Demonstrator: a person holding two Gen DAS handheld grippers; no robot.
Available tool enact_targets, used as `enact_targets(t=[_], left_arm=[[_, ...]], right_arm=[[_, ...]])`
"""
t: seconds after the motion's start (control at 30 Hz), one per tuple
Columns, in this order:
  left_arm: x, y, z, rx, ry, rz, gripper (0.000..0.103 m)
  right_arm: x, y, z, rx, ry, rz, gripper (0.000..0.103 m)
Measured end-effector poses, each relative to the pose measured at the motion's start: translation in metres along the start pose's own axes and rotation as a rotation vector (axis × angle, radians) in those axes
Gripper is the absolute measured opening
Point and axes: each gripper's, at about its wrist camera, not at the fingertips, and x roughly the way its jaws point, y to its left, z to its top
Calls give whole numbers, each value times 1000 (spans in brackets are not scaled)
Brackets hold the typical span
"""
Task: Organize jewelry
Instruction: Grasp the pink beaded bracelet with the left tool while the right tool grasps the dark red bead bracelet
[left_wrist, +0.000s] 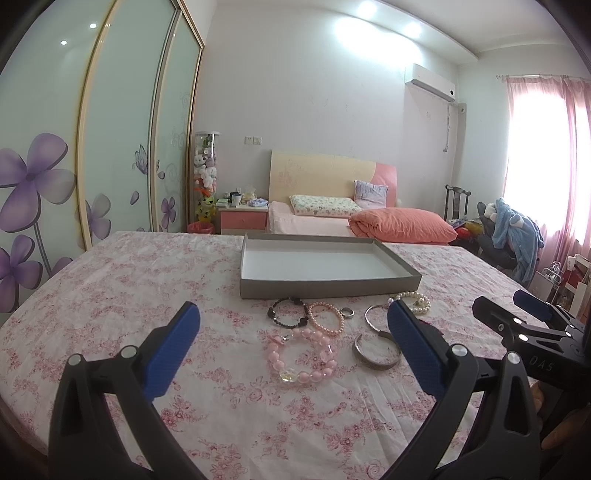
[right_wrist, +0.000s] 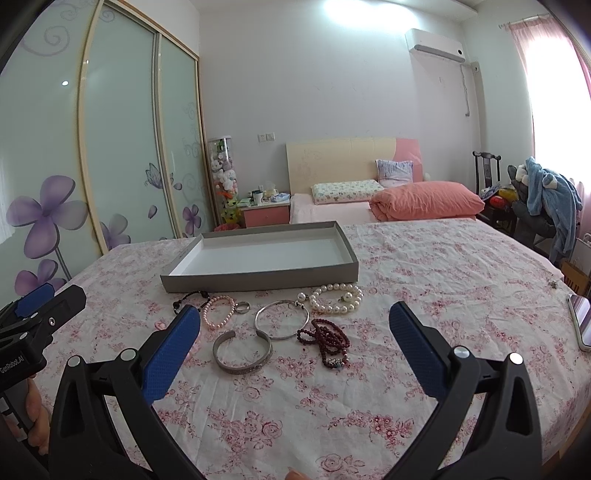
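Note:
Jewelry lies loose on a floral cloth in front of an empty grey tray (left_wrist: 325, 286) (right_wrist: 258, 278). In the left wrist view I see a black bead bracelet (left_wrist: 273, 314), a pink pearl bracelet (left_wrist: 327, 329), a chunky pink bead bracelet (left_wrist: 273, 360), a silver cuff (left_wrist: 373, 363) and white pearls (left_wrist: 419, 300). The right wrist view shows the cuff (right_wrist: 242, 367), a thin silver bangle (right_wrist: 282, 336), a ring (right_wrist: 242, 306), white pearls (right_wrist: 336, 308) and dark red beads (right_wrist: 328, 341). My left gripper (left_wrist: 293, 319) and right gripper (right_wrist: 295, 321) hover open above them, holding nothing.
A phone (right_wrist: 581, 325) lies at the cloth's right edge. Behind the table are a bed with an orange quilt (left_wrist: 402, 223), a pink nightstand (left_wrist: 243, 218), a sliding wardrobe (left_wrist: 110, 147) on the left and a chair with blue clothes (right_wrist: 546, 203) on the right.

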Motion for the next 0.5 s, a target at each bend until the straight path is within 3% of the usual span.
enact_targets(t=[0.23, 0.5], left_arm=[[42, 9, -5, 4, 141, 9, 99], [90, 26, -10, -40, 330, -29, 99]], right_arm=[[38, -24, -6, 25, 167, -33, 100], [98, -38, -13, 24, 433, -35, 69]])
